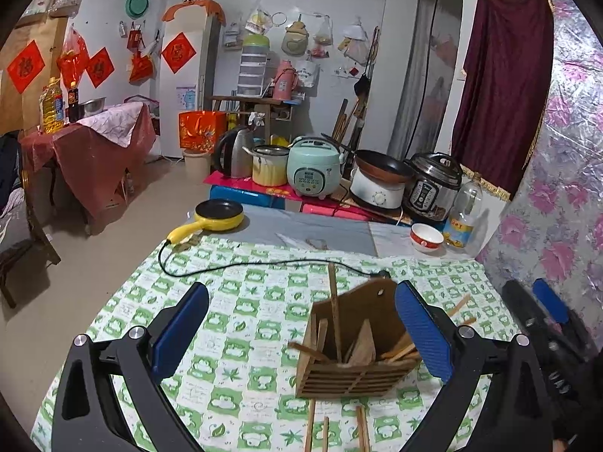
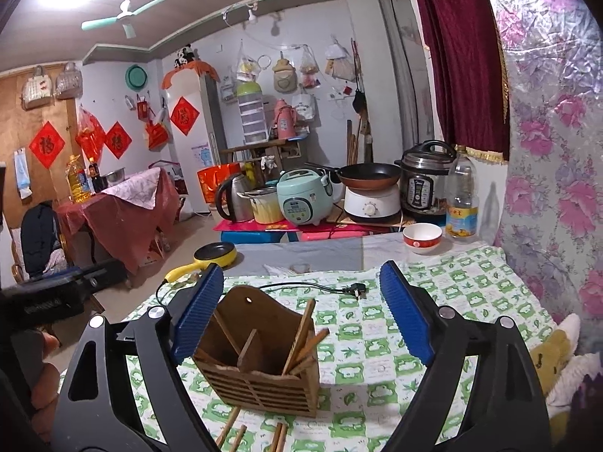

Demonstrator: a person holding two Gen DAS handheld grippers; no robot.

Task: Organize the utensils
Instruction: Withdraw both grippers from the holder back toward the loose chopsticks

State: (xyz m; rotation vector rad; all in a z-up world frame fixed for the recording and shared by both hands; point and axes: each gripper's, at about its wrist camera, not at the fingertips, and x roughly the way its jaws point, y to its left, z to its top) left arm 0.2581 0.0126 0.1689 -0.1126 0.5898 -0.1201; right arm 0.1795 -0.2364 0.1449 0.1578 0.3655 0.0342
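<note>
We note brown slatted wooden utensil holder [image 2: 264, 369] upright on bench [image 1: 241, 373], cloth of green-and-white checked print. Holder divided into compartments; thin wooden chopsticks [image 2: 301, 339] lean inside, exact count unclear to us. Four more loose wooden chopsticks [image 1: 324, 431] flat on cloth just before holder. Left claw [image 1: 301, 335] spread wide, ribbed blue pads, nothing pinched. Right claw [image 2: 301, 312] spread wide, holder between pads but unpressed. We record one yellow round electric pan [image 1: 218, 215], one red-and-white ceramic bowl [image 1: 426, 237] beyond.
</note>
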